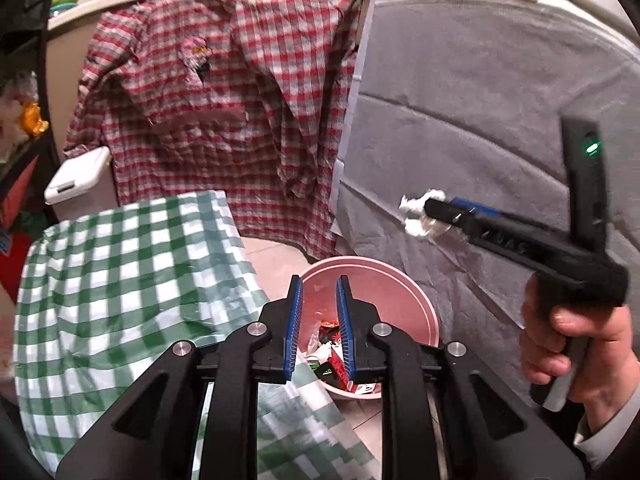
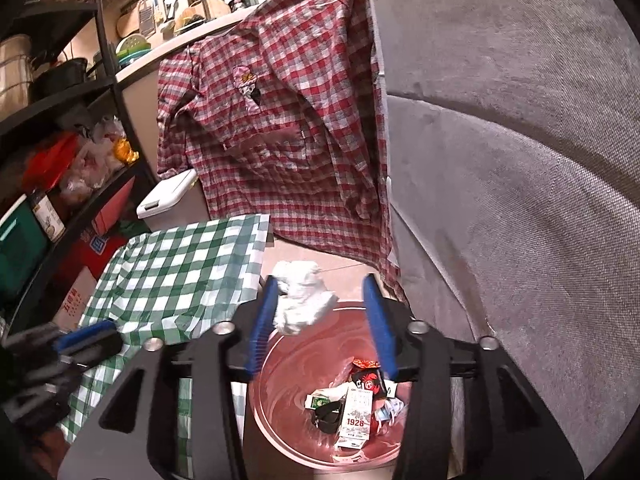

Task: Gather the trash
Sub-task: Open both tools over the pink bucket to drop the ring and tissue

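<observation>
A pink waste bin stands on the floor with several wrappers and a small carton in its bottom. My right gripper hovers over the bin's rim with its jaws apart. A crumpled white tissue hangs between them against the left pad, clear of the right one. The left wrist view shows the same right gripper, held by a hand, with the tissue at its tips. My left gripper is above the bin, its jaws slightly apart and nothing between them.
A green-checked cloth drapes over something left of the bin. A red plaid shirt hangs behind it. Grey upholstery rises on the right. A white lidded box and cluttered black shelves stand at left.
</observation>
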A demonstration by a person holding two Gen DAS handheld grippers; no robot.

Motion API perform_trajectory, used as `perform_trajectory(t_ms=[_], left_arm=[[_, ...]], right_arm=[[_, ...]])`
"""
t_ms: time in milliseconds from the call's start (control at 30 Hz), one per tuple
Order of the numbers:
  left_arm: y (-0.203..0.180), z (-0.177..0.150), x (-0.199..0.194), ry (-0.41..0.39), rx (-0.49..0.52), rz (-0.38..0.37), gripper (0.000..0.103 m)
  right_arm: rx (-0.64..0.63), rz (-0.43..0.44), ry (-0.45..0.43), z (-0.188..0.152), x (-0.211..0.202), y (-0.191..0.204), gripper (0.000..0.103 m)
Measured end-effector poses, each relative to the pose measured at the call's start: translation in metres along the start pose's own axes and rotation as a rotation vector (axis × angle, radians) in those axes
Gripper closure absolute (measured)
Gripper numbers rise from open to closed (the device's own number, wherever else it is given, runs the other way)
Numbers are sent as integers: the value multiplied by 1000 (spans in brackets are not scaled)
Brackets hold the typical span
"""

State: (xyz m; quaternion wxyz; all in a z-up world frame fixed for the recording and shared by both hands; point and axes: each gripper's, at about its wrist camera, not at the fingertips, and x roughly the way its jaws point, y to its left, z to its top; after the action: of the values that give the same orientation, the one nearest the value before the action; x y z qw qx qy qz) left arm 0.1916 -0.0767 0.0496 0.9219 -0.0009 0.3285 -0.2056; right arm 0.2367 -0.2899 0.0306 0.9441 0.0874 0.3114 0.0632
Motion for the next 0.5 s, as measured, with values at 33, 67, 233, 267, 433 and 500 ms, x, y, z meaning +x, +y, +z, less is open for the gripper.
perform_trajectory(t_ms=[33, 67, 233, 267, 433, 500], left_arm=[[1, 0, -6, -8, -2, -1, 85], [1, -1, -14, -18, -6, -3, 85], [3, -9, -42, -44, -17, -2, 84], [4, -12, -46, -45, -19, -3, 84], [13, -16, -55, -56, -27, 7, 84], [18, -18, -58, -62, -38, 11, 84]], right_arm=[[-8, -11, 3, 0, 0, 2, 49], [-8, -20, 7, -1, 1, 3, 43], [25, -44, 85, -5, 13, -1, 33], [30, -47, 103, -6, 16, -1, 33], [30, -69, 134, -12, 21, 0, 33], [29, -68, 127, -12, 17, 2, 33]])
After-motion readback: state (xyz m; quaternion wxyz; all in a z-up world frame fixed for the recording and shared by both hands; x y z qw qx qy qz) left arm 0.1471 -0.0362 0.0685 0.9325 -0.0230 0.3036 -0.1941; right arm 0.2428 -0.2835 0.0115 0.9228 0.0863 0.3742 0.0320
